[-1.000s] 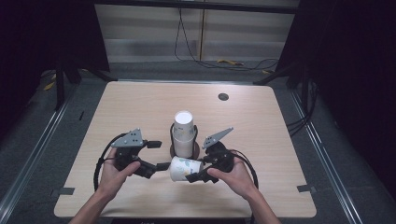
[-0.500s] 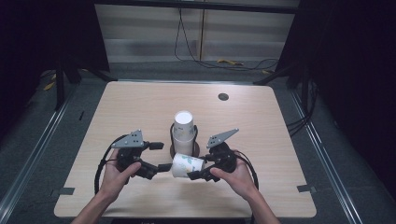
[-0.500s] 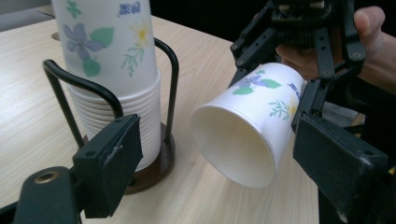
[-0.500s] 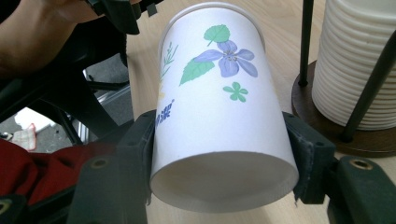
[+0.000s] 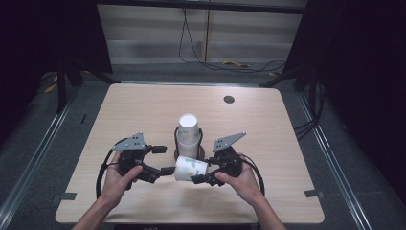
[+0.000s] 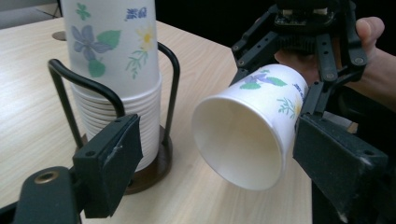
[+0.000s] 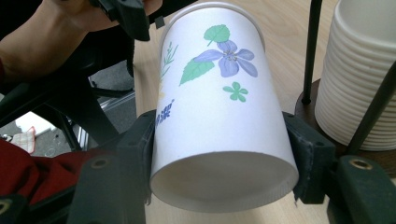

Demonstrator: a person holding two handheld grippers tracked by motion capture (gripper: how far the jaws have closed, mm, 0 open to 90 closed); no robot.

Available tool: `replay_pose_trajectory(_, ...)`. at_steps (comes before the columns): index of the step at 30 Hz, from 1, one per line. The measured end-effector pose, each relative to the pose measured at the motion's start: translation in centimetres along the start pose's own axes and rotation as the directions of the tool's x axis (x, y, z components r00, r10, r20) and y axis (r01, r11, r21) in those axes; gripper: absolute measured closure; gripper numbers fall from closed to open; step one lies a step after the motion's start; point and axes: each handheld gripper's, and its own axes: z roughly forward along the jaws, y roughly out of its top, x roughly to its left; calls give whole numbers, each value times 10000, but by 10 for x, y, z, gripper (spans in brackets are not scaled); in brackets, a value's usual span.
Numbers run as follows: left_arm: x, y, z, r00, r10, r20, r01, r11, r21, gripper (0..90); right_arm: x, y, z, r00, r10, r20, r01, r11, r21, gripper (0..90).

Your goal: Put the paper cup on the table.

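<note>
A flowered paper cup (image 5: 190,168) lies on its side just above the table, and my right gripper (image 5: 201,170) is shut on it near its base. In the right gripper view both pads (image 7: 140,149) press the cup (image 7: 219,107) from either side. Its open mouth (image 6: 240,140) points toward my left gripper (image 5: 164,160), which stands open. In the left gripper view the left gripper's right pad (image 6: 336,158) is close beside the rim and the left pad is well apart. Behind the cup, a stack of cups (image 5: 188,136) sits upside down in a wire holder (image 6: 154,163) with a brown base.
The holder and stack (image 7: 359,70) stand right next to the held cup. A dark round grommet (image 5: 229,99) sits at the table's far right. Cables lie on the floor beyond the table (image 5: 143,110).
</note>
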Motion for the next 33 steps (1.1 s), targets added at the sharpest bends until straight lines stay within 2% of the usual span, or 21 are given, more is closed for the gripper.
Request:
replay_pose_trajectory(7, -4, 2, -1, 9994, 116, 336, -112, 9998, -141, 156, 4, 0, -4, 9990, -334, -282, 324, 9988, -363, 370)
replay_pose_trajectory(11, -6, 1, 3, 9991, 113, 399, -111, 9999, -64, 155, 3, 0, -5, 9989, -402, -250, 390, 9981, -468, 371)
replay_pose_trajectory(17, -7, 1, 6, 9990, 135, 432, -134, 9999, -27, 156, 3, 0, -5, 9975, -547, -438, 511, 9955, -794, 371)
replay_pose_trajectory(19, -6, 0, 8, 9977, -3, 678, 1, 10000, 28, 151, 3, 0, -4, 9971, -520, -562, 471, 9953, -846, 372)
replay_pose_trajectory(22, -6, 0, 10, 9967, -38, 813, 26, 9999, 146, 155, 4, 0, -3, 9967, -516, -625, 462, 9953, -854, 373)
replay_pose_trajectory(26, -7, 0, 11, 9958, 31, 919, -39, 10000, 89, 153, 4, 1, -3, 9961, -601, -646, 536, 9937, -981, 373)
replay_pose_trajectory(27, -8, 1, 11, 9948, 46, 1020, -50, 10000, 39, 151, 5, 2, -4, 9952, -695, -690, 611, 9912, -1171, 373)
replay_pose_trajectory(33, -13, 3, 14, 9939, 323, 1053, -322, 9995, -28, 120, 9, 4, -5, 9924, -934, -797, 813, 9863, -1435, 374)
